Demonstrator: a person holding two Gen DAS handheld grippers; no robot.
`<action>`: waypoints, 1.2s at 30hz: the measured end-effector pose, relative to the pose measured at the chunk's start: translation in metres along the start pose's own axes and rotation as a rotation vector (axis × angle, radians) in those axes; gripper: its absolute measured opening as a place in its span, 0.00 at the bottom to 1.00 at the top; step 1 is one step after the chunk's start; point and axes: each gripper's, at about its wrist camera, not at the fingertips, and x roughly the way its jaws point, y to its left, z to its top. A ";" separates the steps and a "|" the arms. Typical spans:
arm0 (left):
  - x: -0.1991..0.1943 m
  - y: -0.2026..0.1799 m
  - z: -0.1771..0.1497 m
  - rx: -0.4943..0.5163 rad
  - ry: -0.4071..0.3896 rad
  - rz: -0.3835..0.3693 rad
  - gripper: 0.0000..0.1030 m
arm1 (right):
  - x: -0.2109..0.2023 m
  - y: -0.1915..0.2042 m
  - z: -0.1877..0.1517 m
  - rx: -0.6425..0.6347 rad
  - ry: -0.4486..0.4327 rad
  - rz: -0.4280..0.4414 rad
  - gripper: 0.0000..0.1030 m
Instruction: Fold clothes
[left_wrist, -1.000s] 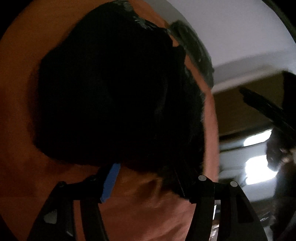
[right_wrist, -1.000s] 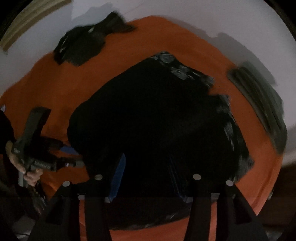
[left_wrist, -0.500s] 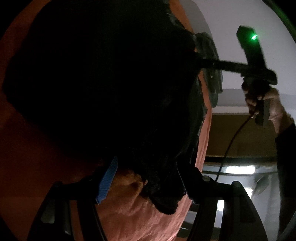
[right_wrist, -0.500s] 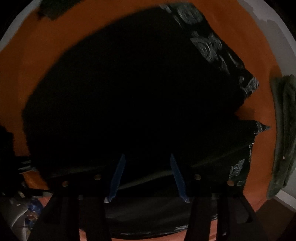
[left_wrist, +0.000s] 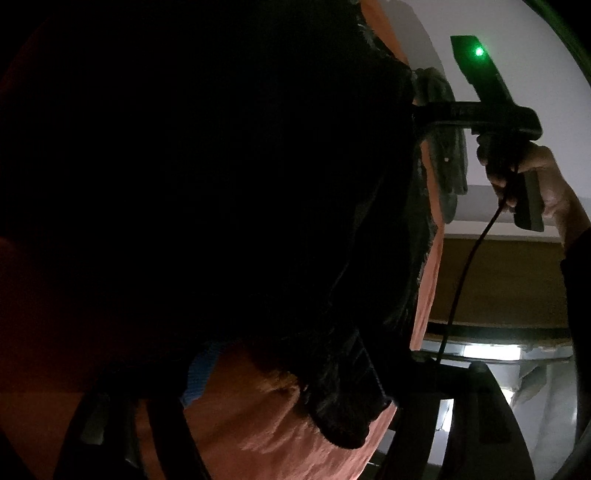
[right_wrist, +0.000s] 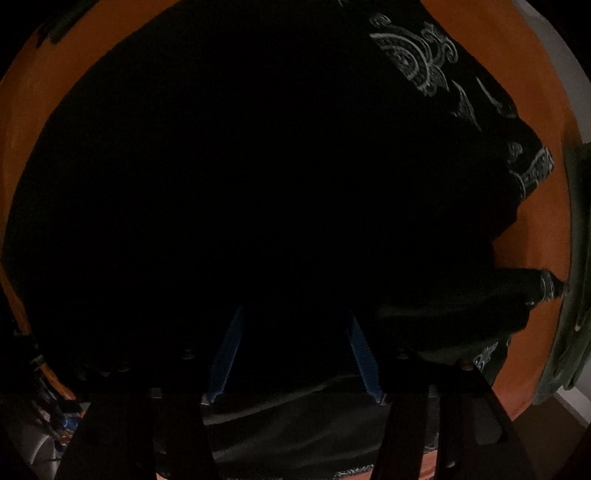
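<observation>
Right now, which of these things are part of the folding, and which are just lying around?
Part of the job:
black patterned garment
left gripper
right gripper
orange cloth beneath it

Lying about:
grey-green cloth at the edge
dark cloth at the far corner

The black cloth looks soft and matt, with pale stitched patterns. The orange cover looks fuzzy.

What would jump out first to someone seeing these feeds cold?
The big black garment fills both views, spread over an orange cloth, with pale paisley print along its far right edge. In the left wrist view, a green light glows on the right gripper, held by a hand at upper right.
</observation>
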 end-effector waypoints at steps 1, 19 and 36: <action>0.000 0.000 0.000 -0.004 0.000 0.004 0.74 | -0.002 0.003 0.002 -0.011 -0.008 -0.003 0.56; 0.003 -0.004 0.005 -0.035 0.006 0.079 0.74 | 0.030 0.024 0.010 -0.198 0.074 -0.098 0.84; -0.094 -0.056 0.051 0.170 -0.147 -0.006 0.10 | -0.104 0.019 -0.019 -0.036 -0.320 -0.061 0.04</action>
